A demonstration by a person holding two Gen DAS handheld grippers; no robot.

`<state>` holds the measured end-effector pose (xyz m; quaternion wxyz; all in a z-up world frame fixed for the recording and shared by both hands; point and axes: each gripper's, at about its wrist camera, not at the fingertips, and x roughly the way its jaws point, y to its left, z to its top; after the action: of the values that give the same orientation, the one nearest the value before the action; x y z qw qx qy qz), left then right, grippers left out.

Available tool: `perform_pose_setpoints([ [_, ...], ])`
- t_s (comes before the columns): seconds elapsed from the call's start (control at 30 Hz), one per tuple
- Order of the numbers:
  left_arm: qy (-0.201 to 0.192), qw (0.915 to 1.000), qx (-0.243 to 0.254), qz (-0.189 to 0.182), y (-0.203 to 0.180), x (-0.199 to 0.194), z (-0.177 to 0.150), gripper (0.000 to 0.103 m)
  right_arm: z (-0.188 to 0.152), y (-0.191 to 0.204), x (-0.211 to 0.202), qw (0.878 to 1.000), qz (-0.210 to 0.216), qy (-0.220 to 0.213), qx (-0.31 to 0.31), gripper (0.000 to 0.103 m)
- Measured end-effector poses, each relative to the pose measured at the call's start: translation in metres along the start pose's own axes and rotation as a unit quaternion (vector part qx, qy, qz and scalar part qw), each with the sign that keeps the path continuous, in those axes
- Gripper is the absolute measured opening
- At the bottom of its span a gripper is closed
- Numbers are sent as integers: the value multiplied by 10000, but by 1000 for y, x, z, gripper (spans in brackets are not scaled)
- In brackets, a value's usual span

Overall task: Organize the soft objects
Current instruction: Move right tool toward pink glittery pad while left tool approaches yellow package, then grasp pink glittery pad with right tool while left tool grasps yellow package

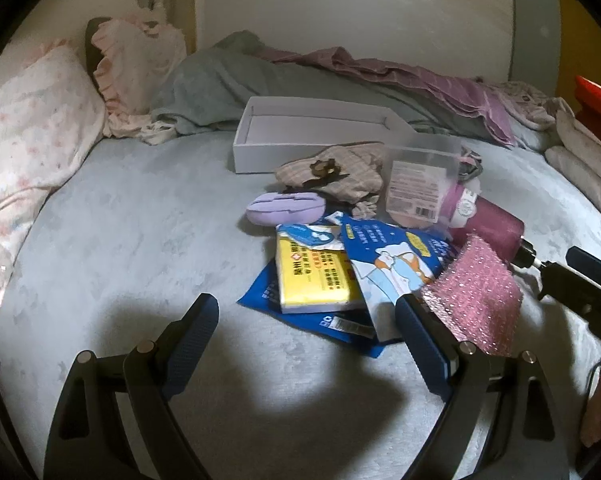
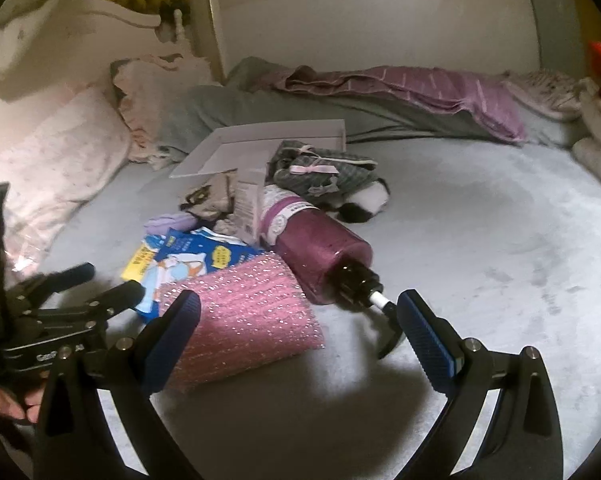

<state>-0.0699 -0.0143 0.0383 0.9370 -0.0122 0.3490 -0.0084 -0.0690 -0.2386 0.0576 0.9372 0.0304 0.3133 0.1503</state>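
Barely started: pile [image 1: 364,240] unsorted beside empty white box [image 1: 320,120]; left gripper [image 1: 304,316] & right gripper [image 2: 298,316] fingers apart, holding nothing.

Pink bubble wrap [image 2: 244,316] lower centre, maroon bottle [image 2: 320,256] mid-frame, yellow pack [image 1: 316,276], blue packet [image 1: 392,256] with cartoon print, lilac pouch [image 1: 286,208], white box [image 1: 312,136], grey bedsheet [image 2: 480,220], purple striped cloth [image 2: 420,84] upper right.

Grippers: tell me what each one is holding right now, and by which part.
Nothing is held. The left gripper and the right gripper are both open above the bed; the pink sponge and the purple pump bottle lie loose.
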Motion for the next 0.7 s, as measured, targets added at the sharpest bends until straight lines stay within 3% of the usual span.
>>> perform_pose_setpoints([
  [0.37,-53,9996,159,237,-8,-4,-1,90,5,15,4,9975,189,124,-669,99],
  [0.57,182,9995,140,226,-6,5,-1,90,6,19,11,9958,465,111,-784,90],
  [0.7,316,9992,-67,215,4,10,-2,90,6,18,13,9946,726,205,-712,90],
])
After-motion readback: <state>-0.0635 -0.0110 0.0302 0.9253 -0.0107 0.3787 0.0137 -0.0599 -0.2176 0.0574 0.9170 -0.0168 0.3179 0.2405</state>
